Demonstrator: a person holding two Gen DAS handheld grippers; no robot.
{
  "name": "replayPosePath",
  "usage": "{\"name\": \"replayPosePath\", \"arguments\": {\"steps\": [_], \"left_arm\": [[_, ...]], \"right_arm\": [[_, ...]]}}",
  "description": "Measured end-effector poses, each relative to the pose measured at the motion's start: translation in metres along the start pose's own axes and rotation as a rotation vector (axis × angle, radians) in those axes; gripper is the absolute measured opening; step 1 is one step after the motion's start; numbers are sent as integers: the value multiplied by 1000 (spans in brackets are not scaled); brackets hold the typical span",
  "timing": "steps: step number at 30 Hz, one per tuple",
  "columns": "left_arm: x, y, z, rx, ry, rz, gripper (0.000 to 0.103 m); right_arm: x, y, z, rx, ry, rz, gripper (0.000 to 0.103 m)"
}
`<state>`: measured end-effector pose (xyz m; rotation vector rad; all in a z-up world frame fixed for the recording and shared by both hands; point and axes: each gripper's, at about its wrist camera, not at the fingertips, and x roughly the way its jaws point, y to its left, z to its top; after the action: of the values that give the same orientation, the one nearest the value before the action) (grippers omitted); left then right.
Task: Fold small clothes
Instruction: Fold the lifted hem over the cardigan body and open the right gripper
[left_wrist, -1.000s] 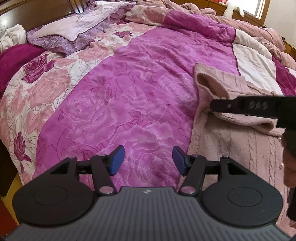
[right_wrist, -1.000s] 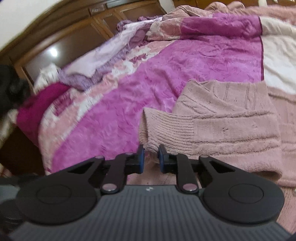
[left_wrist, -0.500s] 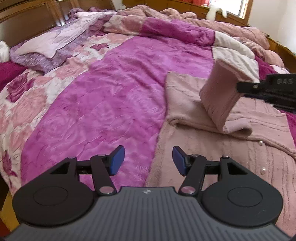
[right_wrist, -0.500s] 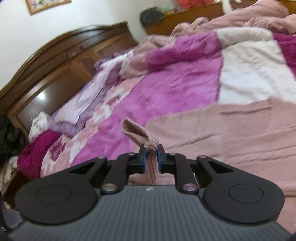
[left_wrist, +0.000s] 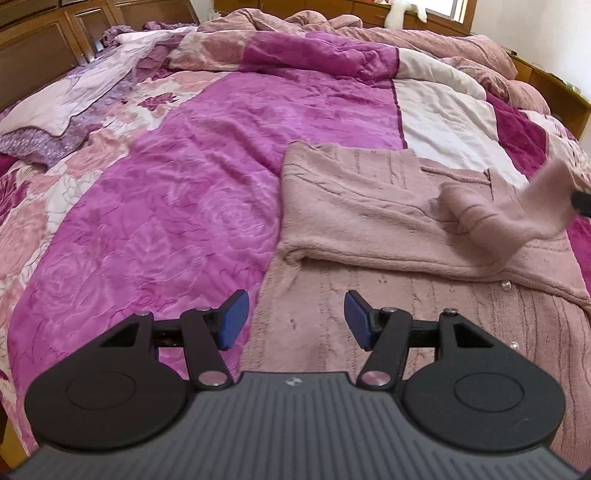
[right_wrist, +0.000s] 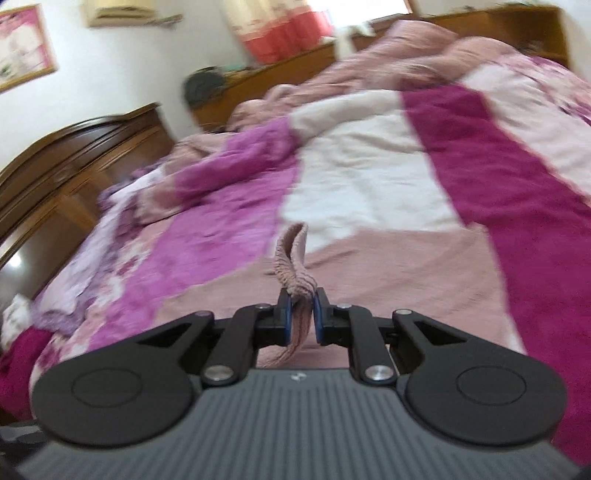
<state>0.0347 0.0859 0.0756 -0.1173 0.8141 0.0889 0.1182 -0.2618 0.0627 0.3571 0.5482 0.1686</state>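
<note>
A dusty-pink knitted cardigan (left_wrist: 369, 206) with small pearl buttons lies on the bed, its left part folded over its front. Its sleeve (left_wrist: 517, 218) is stretched across toward the right edge of the left wrist view, where a dark tip of my right gripper (left_wrist: 580, 201) shows. In the right wrist view my right gripper (right_wrist: 300, 317) is shut on the ribbed cuff (right_wrist: 291, 258) of that sleeve, which sticks up between the blue pads. My left gripper (left_wrist: 295, 319) hovers open above the cardigan's lower left edge, with nothing between its fingers.
The bed is covered by a magenta and pink rose-patterned quilt (left_wrist: 177, 192). A lilac pillow (left_wrist: 70, 107) lies at the far left by the wooden headboard (right_wrist: 66, 155). A rumpled pink blanket (left_wrist: 369, 33) is heaped along the far side.
My right gripper has carried the sleeve cuff to the right across the cardigan, and the sleeve now lies over its front. My left gripper has drifted right over the cardigan's edge, still open.
</note>
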Motion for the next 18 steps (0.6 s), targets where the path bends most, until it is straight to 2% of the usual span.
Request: {"name": "replayPosePath", "arguments": {"steps": [3, 6, 10, 13, 14, 16, 18], "left_arm": [[4, -7, 2, 21, 5, 1, 65], [8, -15, 3, 37, 12, 2, 65], [12, -25, 6, 59, 16, -6, 65], [13, -33, 11, 88, 6, -15, 65], [13, -35, 14, 96, 2, -19, 65], [14, -39, 20, 106, -9, -22, 65], [16, -42, 25, 106, -17, -26, 65]], "right_arm": [[5, -29, -7, 28, 8, -89, 15], [12, -53, -18, 70, 42, -128, 15], [20, -74, -31, 127, 118, -130, 18], [16, -76, -33, 125, 119, -125, 23], [13, -75, -31, 123, 112, -127, 28], [4, -73, -29, 115, 79, -130, 54], [0, -70, -23, 97, 42, -137, 62]]}}
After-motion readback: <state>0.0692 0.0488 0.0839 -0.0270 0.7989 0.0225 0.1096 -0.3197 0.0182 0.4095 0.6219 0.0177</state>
